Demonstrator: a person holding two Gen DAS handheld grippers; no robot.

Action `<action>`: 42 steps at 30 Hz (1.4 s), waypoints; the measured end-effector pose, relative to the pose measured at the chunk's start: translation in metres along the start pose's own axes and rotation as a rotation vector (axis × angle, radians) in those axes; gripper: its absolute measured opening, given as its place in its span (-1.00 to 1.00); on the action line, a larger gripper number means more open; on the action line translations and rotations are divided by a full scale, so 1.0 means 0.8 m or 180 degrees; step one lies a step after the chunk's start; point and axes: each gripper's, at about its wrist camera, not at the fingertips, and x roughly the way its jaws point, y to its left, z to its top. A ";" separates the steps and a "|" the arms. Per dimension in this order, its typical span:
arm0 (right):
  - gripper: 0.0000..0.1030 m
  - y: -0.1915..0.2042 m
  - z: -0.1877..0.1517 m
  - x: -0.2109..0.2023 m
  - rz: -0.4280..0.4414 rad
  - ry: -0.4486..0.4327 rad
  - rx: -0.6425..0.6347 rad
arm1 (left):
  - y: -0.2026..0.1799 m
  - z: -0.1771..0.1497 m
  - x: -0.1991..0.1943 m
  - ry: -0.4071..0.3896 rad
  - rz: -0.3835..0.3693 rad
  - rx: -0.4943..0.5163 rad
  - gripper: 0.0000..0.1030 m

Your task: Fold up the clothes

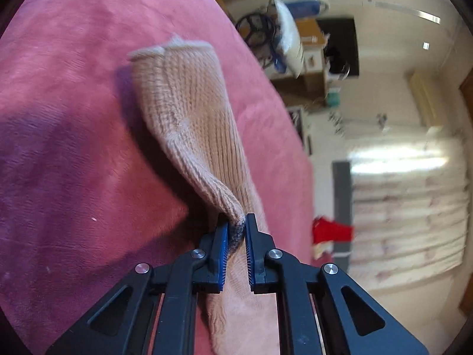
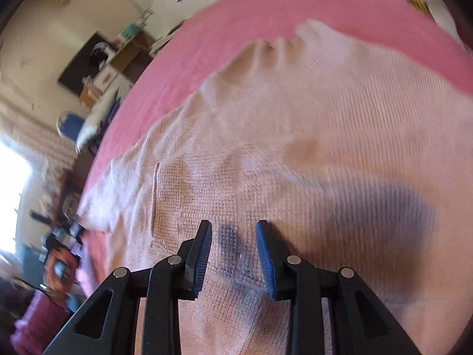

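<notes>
Knitwear fills both views: a beige ribbed sweater (image 2: 310,148) lies spread on a pink bedcover (image 1: 74,118), and we handle it with both tools.

Through the left wrist camera we see the left gripper (image 1: 236,227) clamped on a twisted fold of the sweater's sleeve (image 1: 189,118). Its blue pads (image 1: 223,236) pinch the knit between them. From the pinch the sleeve runs away from us, widening toward its cuff (image 1: 171,48), which rests on the bedcover at the far end. More of the knit passes under the fingers at the near edge. To the right, past the edge of the bed, we see a cluttered room with a red cloth (image 1: 332,232) low down near a pale curtain (image 1: 411,207).

Through the right wrist camera we see the right gripper (image 2: 233,242) just over the body of the sweater with its fingers apart and nothing between them; a dark shadow sits on the knit in the gap. A patch pocket (image 2: 189,195) lies just left of the fingers. This view is blurred, so we cannot tell whether the fingertips touch the fabric. The far part of the sweater ends in a paler edge, possibly a collar or hem, and the pink bedcover shows beyond it and to the left.
</notes>
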 end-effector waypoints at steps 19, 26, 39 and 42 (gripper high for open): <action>-0.39 -0.045 -0.011 -0.052 0.0224 -0.0096 0.0435 | -0.195 -0.098 -0.037 0.0189 -0.0572 0.1753 -0.89; -0.37 -0.100 -0.020 -0.119 0.0371 -0.0377 0.0772 | -0.317 -0.382 -0.025 0.1313 -0.1308 0.3298 -0.88; -0.37 -0.237 -0.048 -0.217 0.0057 -0.0577 0.1158 | -0.161 -0.702 0.014 0.2163 -0.0376 0.5487 -0.77; -0.37 -0.225 -0.043 -0.217 0.0037 -0.0585 0.0984 | -0.148 -0.657 -0.020 0.1789 -0.0453 0.5799 -0.77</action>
